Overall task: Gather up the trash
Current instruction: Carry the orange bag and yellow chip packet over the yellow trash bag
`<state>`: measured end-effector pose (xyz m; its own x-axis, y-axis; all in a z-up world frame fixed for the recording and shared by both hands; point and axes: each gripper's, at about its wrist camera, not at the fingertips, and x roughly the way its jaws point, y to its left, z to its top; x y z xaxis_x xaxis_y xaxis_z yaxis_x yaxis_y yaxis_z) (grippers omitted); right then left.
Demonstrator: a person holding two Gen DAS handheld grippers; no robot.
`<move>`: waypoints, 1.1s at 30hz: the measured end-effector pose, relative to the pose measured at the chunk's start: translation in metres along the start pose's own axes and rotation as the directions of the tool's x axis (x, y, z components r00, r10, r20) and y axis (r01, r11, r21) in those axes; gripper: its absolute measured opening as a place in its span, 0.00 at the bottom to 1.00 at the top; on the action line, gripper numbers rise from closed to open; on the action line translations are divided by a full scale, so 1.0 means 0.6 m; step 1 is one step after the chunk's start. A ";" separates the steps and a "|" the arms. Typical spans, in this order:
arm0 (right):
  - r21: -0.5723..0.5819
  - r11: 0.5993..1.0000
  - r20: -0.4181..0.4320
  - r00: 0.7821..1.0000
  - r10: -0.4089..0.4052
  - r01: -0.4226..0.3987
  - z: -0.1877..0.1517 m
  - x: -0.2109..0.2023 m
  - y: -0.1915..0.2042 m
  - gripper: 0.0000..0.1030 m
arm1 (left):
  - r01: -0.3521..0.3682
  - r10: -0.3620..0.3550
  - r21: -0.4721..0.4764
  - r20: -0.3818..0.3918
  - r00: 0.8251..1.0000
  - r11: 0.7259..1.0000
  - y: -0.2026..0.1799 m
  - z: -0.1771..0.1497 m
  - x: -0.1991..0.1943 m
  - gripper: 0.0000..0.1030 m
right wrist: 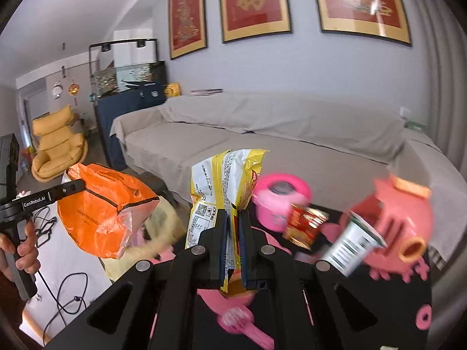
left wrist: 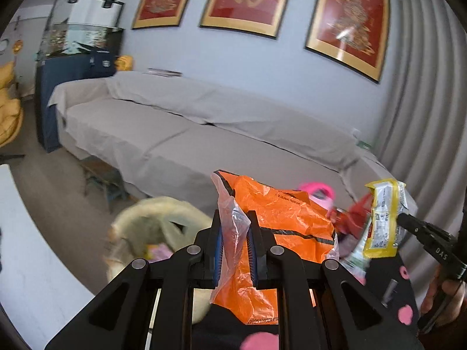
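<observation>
An orange bag (left wrist: 280,227) is pinched by the left claw (left wrist: 235,250) and a yellow wrapper (right wrist: 224,192) by the right claw (right wrist: 232,248), both held above a black bench (right wrist: 364,300) crowded with a pink tub (right wrist: 280,201), red packet (right wrist: 306,224) and pink pig (right wrist: 400,227), before a grey sofa (left wrist: 181,128).

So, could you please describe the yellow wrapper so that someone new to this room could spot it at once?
In front of the long grey sofa, above the black table with pink spots, the right gripper is clamped on a yellow wrapper. It is a crinkled snack packet with white panels of black print and a QR code, unlike the orange plastic bag to its left, which the left gripper holds.
</observation>
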<state>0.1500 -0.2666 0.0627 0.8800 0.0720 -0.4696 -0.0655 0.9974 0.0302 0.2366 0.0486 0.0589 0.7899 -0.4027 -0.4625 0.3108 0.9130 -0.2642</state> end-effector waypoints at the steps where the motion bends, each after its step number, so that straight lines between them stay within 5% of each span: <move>1: -0.003 1.000 -0.002 1.000 0.014 -0.014 0.005 0.014 0.011 0.06 | -0.021 0.021 -0.007 0.007 1.000 1.000 0.017 0.003 0.001 0.14; 16: -0.069 0.980 -0.121 0.976 0.180 -0.189 0.015 0.207 0.144 0.06 | -0.229 0.227 -0.024 -0.071 0.971 0.973 0.181 -0.016 0.075 0.15; 33: -0.114 0.972 -0.227 0.958 0.176 -0.206 0.007 0.328 0.168 0.06 | -0.160 0.136 -0.066 -0.281 0.950 0.985 0.225 -0.067 0.295 0.21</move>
<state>0.3190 -0.1519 -0.0229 0.7244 0.2435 -0.6449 -0.2985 0.9541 0.0250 0.3974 0.0981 -0.0928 0.6444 -0.2769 -0.7128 0.1449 0.9595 -0.2417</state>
